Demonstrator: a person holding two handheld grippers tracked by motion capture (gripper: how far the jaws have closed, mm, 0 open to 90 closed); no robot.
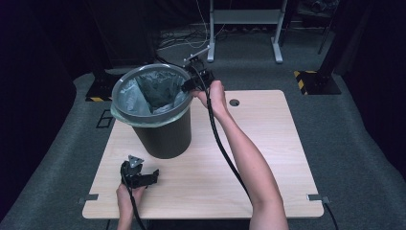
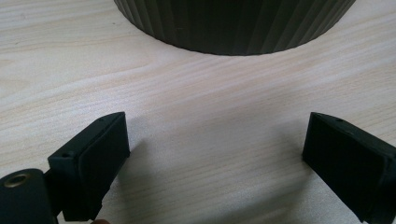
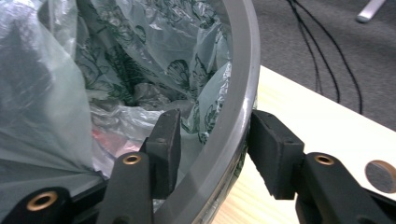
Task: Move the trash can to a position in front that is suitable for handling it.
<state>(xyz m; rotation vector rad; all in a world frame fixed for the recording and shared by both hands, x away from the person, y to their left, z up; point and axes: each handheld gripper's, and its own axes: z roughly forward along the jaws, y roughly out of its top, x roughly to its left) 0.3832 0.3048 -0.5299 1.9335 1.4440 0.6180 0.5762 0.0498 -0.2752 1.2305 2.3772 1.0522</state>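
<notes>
A dark ribbed bin stands at the back left of the wooden table. Its grey ring rim clamps a translucent patterned liner bag. My right gripper straddles the rim's right side. One jaw is inside against the liner and the other is outside; a sliver of slack shows at the inner pad. Something reddish lies in the bag. My left gripper rests low near the front left. It is open and faces the bin's base across bare wood.
A round cable hole sits in the table behind the right hand, also seen as the hole. The right gripper's cable trails over the table. Beyond the table are a desk frame, floor cables and a yellow-striped stand base.
</notes>
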